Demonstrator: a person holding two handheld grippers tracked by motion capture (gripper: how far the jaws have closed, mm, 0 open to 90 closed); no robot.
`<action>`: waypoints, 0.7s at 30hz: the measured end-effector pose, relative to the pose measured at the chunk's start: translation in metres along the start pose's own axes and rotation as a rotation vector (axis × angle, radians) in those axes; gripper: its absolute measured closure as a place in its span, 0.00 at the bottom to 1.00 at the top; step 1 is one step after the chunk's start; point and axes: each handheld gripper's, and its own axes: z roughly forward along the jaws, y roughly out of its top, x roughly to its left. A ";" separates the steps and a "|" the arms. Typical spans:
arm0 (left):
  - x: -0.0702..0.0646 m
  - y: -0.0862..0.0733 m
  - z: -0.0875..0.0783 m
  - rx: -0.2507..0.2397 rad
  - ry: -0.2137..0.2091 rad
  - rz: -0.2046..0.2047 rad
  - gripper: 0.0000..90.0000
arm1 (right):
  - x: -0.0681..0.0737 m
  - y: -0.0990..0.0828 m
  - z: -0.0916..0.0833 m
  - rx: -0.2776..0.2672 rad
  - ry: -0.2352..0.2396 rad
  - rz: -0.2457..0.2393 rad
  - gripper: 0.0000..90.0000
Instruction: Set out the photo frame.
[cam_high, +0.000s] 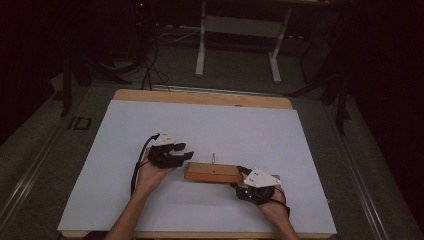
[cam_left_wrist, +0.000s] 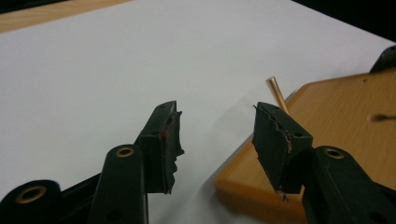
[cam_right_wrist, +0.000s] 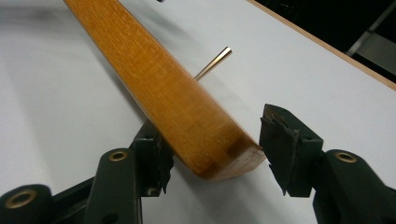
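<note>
A flat wooden block (cam_high: 212, 172) lies on the white sheet, with a thin metal pin (cam_high: 213, 157) standing up from it. My left gripper (cam_high: 185, 151) sits just off the block's left end, open. In the left gripper view the block (cam_left_wrist: 336, 121) and the pin (cam_left_wrist: 276, 93) are beside the right jaw, and the left gripper (cam_left_wrist: 217, 135) has nothing between its jaws. My right gripper (cam_high: 242, 172) is at the block's right end. In the right gripper view that end of the block (cam_right_wrist: 177, 102) lies between the jaws of the right gripper (cam_right_wrist: 217, 149). One jaw is against its side, the other close by its corner. The pin (cam_right_wrist: 215, 63) rises behind.
The white sheet (cam_high: 200, 125) covers most of a wooden tabletop (cam_high: 200, 97), whose bare edge shows at the far side. Beyond the table are a white desk frame (cam_high: 240, 30) and cables on a dark floor.
</note>
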 end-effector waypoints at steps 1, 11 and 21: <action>0.000 -0.002 -0.004 0.000 0.007 0.002 0.56 | 0.000 0.000 0.000 -0.001 0.000 0.001 0.50; 0.000 -0.021 -0.028 0.002 0.023 0.021 0.58 | -0.002 0.001 -0.001 -0.005 0.000 0.009 0.51; -0.013 -0.034 -0.036 0.054 0.045 0.077 0.54 | -0.004 0.001 0.000 -0.003 0.007 0.016 0.51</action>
